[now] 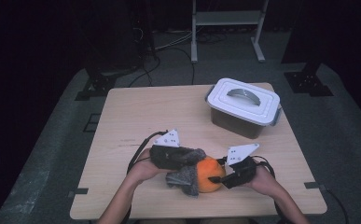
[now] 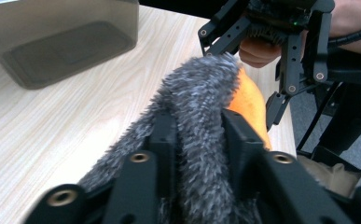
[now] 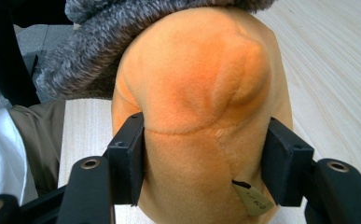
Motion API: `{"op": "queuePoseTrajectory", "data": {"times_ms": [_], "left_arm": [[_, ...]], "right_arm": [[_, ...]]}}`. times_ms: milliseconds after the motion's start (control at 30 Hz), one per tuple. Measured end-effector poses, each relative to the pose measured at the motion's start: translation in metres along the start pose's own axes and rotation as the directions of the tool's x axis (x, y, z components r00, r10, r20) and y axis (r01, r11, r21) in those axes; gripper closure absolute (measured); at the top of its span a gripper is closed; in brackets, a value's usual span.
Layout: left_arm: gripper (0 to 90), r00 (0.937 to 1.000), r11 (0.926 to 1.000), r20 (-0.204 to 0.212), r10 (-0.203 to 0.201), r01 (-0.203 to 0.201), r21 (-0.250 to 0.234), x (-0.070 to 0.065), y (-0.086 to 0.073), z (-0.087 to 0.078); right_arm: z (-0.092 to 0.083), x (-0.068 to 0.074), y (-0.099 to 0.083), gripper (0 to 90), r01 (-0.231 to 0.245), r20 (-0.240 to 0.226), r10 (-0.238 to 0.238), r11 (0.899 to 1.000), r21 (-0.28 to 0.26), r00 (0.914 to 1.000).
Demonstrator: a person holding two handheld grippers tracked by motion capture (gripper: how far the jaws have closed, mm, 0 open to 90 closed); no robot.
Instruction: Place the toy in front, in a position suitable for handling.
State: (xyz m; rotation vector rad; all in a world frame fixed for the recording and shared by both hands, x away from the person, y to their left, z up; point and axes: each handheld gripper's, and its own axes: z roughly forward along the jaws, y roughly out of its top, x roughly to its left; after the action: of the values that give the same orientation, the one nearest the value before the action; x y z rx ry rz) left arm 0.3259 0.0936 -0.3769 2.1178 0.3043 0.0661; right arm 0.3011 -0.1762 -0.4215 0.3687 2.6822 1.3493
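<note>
Item: grey fuzzy cloth [image 2: 197, 126]. Nearest the lens in the left gripper view, it is pinched between the two black jaws of the left claw [image 2: 199, 135], which are drawn narrow and closed on a fold of it. From there the cloth is draped up and over the orange plush toy [image 2: 250, 100], whose flank is seen just right of the fold.

Item: orange plush toy [image 3: 197, 107]. In the right gripper view it is held by the right claw [image 3: 206, 163], whose jaws are set fairly wide, one pad pressed to each side of the toy's lower body. A small tag [image 3: 253, 198] hangs from the toy close to the right-hand pad. The grey cloth [image 3: 122, 37] is laid across the toy's top and its left side.

Item: counter [image 1: 136, 116], light wood. In the high view the toy [image 1: 210, 175] is placed near its front edge, between the two claws: the left claw [image 1: 187, 161] touching the cloth [image 1: 185, 176] to the toy's left, the right claw [image 1: 222, 175] against the toy's right side. A hand [image 1: 143, 170] is seen behind the left claw.

Item: lidded container [image 1: 243, 107], white lid with a handle and dark translucent walls. It is set well beyond the toy, toward the counter's far right corner.
</note>
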Motion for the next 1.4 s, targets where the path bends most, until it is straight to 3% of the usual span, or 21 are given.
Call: {"op": "queuePoseTrajectory", "data": {"times_ms": [67,200,433,567,700,833,967,1100,1233,1333,1400], "left_arm": [[77.5,1.0000,0.9999,-0.001,0.004,-0.004,0.014,0.000,0.002,-0.001],[79.9,0.9999,0.9999,0.013,-0.009,0.009,0.014,0.000,0.007,-0.001],[80.3,0.9975,0.9988,0.060,0.036,-0.038,0.029,-0.008,0.022,0.010],[80.3,0.9981,0.9994,0.061,0.011,-0.013,0.033,-0.003,0.015,0.006],[80.2,0.9986,0.9991,0.040,-0.036,0.035,0.026,0.006,-0.003,-0.006],[80.1,0.9968,0.9970,0.023,-0.076,0.076,0.014,0.011,-0.015,-0.013],[80.0,0.9954,0.9961,0.038,-0.088,0.088,0.005,0.008,-0.016,-0.011],[80.0,0.9942,0.9953,0.047,-0.097,0.097,-0.003,0.005,-0.015,-0.009],[79.9,0.9928,0.9947,0.062,-0.103,0.102,0.005,0.002,-0.012,-0.005],[79.9,0.9919,0.9952,0.081,-0.098,0.097,0.012,-0.001,-0.011,-0.005],[79.9,0.9900,0.9948,0.098,-0.102,0.101,0.014,-0.002,-0.011,-0.005]], "right_arm": [[0.000,0.000,0.000,38.5,-0.003,0.001,0.003,1.000,-0.002,1.0000],[0.002,0.000,0.002,38.1,0.009,0.004,-0.009,1.000,0.003,1.0000],[0.002,0.002,0.002,38.4,0.024,0.001,-0.024,1.000,0.004,0.9997],[-0.001,0.003,0.000,39.5,0.036,-0.004,-0.036,0.999,0.007,0.9993],[-0.004,0.002,-0.002,39.8,0.053,-0.008,-0.053,0.999,0.011,0.9986],[-0.008,-0.003,-0.005,38.3,0.026,-0.013,-0.026,1.000,0.007,0.9996],[-0.006,-0.003,0.002,26.3,-0.047,0.002,0.047,0.998,0.040,0.9989],[-0.008,0.005,0.006,21.1,-0.093,0.020,0.092,0.993,0.070,0.9955],[-0.007,0.014,0.007,16.9,-0.109,0.028,0.107,0.991,0.074,0.9938],[-0.006,0.014,0.005,24.7,-0.089,0.027,0.087,0.993,0.082,0.9958],[-0.007,0.013,0.003,34.9,-0.041,0.013,0.040,0.996,0.077,0.9991]]}}
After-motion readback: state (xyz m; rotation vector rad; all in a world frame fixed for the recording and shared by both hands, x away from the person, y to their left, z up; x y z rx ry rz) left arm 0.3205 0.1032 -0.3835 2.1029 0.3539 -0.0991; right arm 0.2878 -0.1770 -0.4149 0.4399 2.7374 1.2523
